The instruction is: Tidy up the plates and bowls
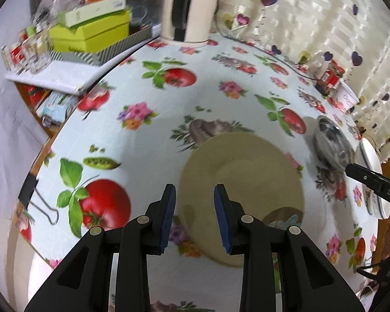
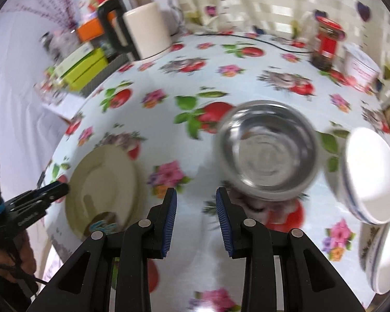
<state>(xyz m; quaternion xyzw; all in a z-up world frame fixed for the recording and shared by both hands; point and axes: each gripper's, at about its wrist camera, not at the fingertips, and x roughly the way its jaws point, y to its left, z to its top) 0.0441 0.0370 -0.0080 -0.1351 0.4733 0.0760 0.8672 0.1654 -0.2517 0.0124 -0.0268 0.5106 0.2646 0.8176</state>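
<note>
A cream plate lies flat on the fruit-print tablecloth, with a brown and blue mark near its front rim. My left gripper hovers open over the plate's near-left rim, pads apart and touching nothing. In the right wrist view the same plate is at lower left, with the left gripper at its left edge. My right gripper is open and empty over bare cloth, just short of a steel bowl. A white blue-rimmed bowl stands to the right of the steel bowl. The steel bowl shows blurred in the left wrist view.
A white kettle with a black handle stands at the table's far side. A red-labelled jar and a white tub sit far right. More white crockery is at the right edge. Green boxes crowd a side shelf; a binder clip grips the left table edge.
</note>
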